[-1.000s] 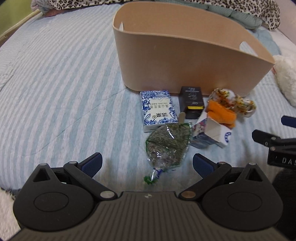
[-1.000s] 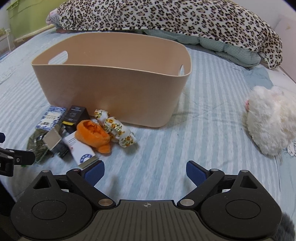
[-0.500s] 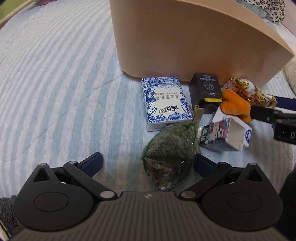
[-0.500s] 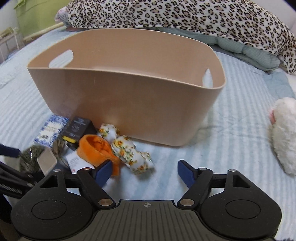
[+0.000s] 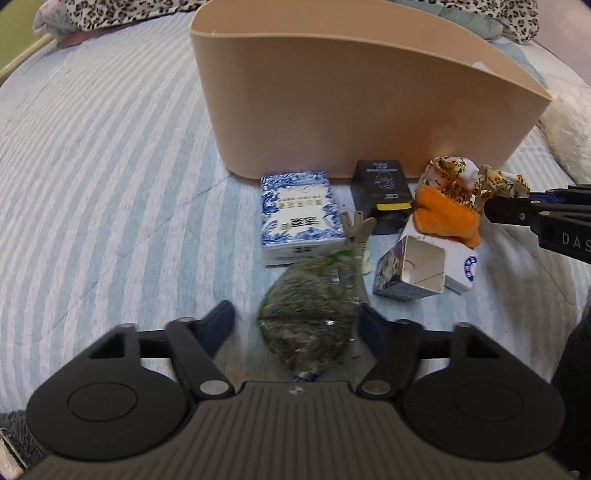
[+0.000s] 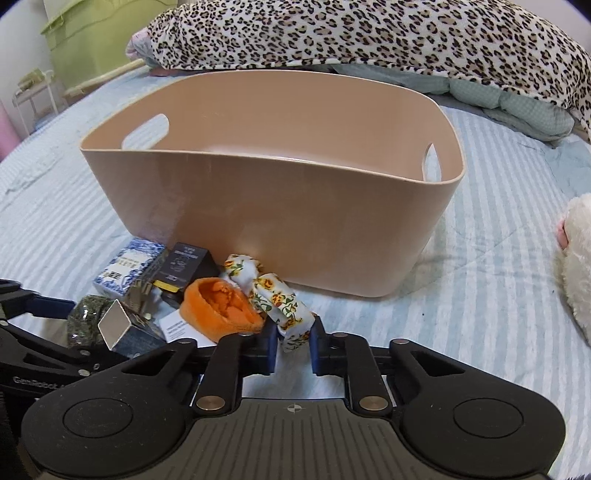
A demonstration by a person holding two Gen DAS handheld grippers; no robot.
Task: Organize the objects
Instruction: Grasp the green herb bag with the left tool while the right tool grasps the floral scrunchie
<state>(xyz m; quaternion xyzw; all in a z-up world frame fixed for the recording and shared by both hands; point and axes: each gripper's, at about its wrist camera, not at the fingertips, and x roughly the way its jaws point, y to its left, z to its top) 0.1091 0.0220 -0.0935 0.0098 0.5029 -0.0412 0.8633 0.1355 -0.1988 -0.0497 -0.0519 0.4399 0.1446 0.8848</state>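
Right gripper (image 6: 292, 345) has its pads closed down on the near end of the floral cloth bundle (image 6: 275, 295), which lies on the striped bedsheet (image 6: 461, 295) just in front of the tan storage basket (image 6: 280, 218). Left gripper (image 5: 297, 325) is spread wide, one pad on either side of the clear bag of dried green herbs (image 5: 310, 310); the right pad looks just beside the bag's edge, contact not clear. Herb bag rests on the sheet, its twisted neck end toward the camera. Behind it, a blue-and-white patterned box (image 5: 299, 216) lying flat, and next to that a small black box (image 5: 382, 186) with a yellow band, both close against the basket wall. Right of the herb bag, an opened carton (image 5: 417, 267) on its side, mouth facing the camera. An orange plush piece (image 5: 445, 218) sits on top of the carton, touching the floral bundle. Basket interior looks bare from the right wrist view, handle cutouts at both ends. White fluffy toy (image 6: 576, 258) at right on the sheet, well apart from the pile. Leopard-print blanket (image 6: 369, 33) heaped behind the basket.
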